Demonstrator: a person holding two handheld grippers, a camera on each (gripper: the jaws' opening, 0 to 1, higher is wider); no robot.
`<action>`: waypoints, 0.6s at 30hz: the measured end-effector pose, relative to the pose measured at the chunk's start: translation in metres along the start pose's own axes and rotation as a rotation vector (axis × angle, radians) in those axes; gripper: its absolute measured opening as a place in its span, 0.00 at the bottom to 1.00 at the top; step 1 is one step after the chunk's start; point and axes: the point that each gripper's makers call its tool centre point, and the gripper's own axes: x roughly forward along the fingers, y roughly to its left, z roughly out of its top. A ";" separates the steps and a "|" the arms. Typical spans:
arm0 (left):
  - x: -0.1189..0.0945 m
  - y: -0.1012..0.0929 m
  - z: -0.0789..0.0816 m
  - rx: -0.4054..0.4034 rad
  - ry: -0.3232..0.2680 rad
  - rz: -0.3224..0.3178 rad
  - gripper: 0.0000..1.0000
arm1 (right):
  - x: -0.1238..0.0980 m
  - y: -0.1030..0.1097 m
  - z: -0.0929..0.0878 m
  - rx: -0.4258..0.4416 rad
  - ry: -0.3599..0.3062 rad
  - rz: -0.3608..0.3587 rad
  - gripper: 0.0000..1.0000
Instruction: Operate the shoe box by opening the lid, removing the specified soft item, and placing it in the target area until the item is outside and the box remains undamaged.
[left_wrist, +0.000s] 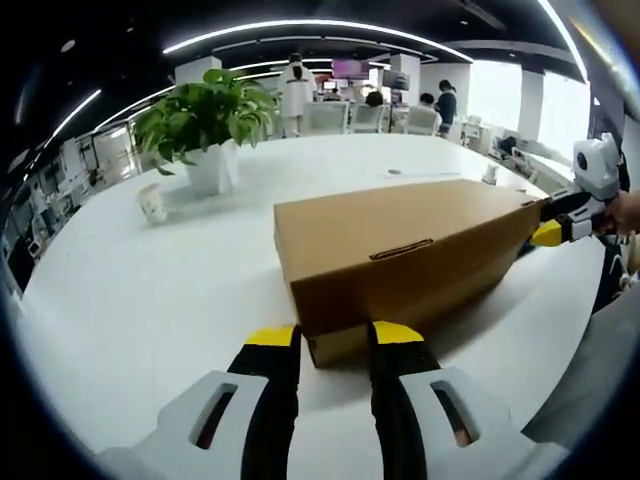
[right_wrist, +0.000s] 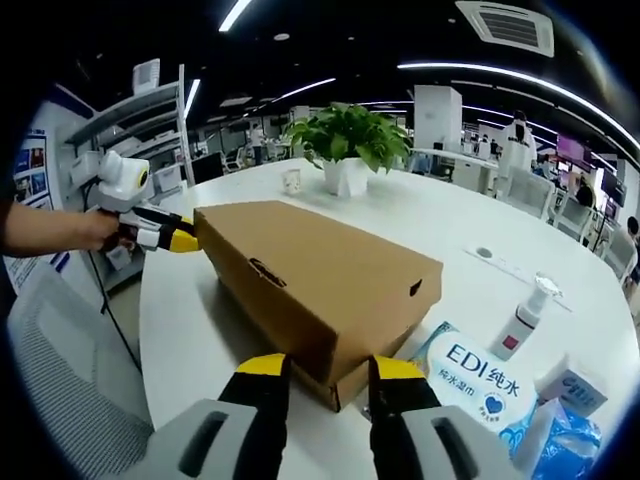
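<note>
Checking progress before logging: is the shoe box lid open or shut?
Shut: the lid lies flat over the shoe box, no gap showing, in both views.

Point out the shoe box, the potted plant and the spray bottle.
shoe box (left_wrist: 400, 235): left gripper view, lid top.
potted plant (right_wrist: 350, 135): right gripper view, leaves.
spray bottle (right_wrist: 522, 322): right gripper view, bottle body.

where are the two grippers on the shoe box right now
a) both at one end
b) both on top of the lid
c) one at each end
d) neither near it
c: the left gripper sits at one end of the closed box, the right gripper at the opposite end.
</note>
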 end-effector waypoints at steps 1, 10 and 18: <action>0.001 0.000 -0.001 -0.001 0.003 -0.001 0.26 | 0.001 0.000 -0.001 0.002 0.001 0.000 0.28; 0.005 -0.001 -0.008 -0.013 0.025 -0.006 0.26 | 0.004 0.000 -0.007 0.003 0.015 0.000 0.28; 0.010 -0.001 -0.014 -0.010 0.053 -0.008 0.26 | 0.009 -0.001 -0.012 -0.003 0.041 0.000 0.28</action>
